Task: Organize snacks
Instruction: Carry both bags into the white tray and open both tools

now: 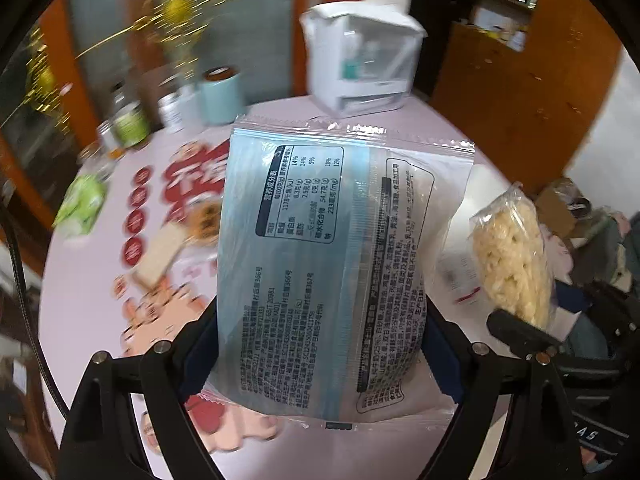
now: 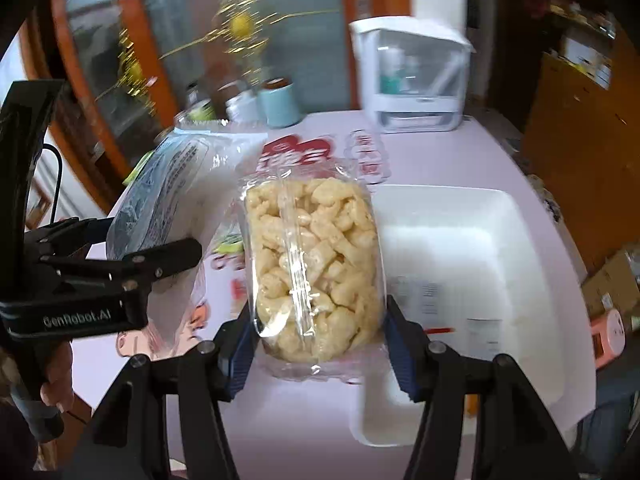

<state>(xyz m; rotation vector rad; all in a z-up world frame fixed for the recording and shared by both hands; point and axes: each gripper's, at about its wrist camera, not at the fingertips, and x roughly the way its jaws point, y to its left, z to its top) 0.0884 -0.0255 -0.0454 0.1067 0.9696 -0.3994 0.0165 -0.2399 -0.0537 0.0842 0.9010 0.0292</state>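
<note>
The left gripper (image 1: 320, 344) pinches a blue-printed snack pouch (image 1: 340, 264) and the right gripper (image 2: 320, 332) a puffed-snack bag (image 2: 314, 268) between their fingers; slick film may slip short of the white bin (image 2: 500, 248) right of the right fingers.

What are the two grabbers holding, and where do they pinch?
The left gripper pinches the blue-and-white printed snack packet by its lower sides. The right gripper pinches the clear bag of pale puffed snacks near its bottom.
</note>
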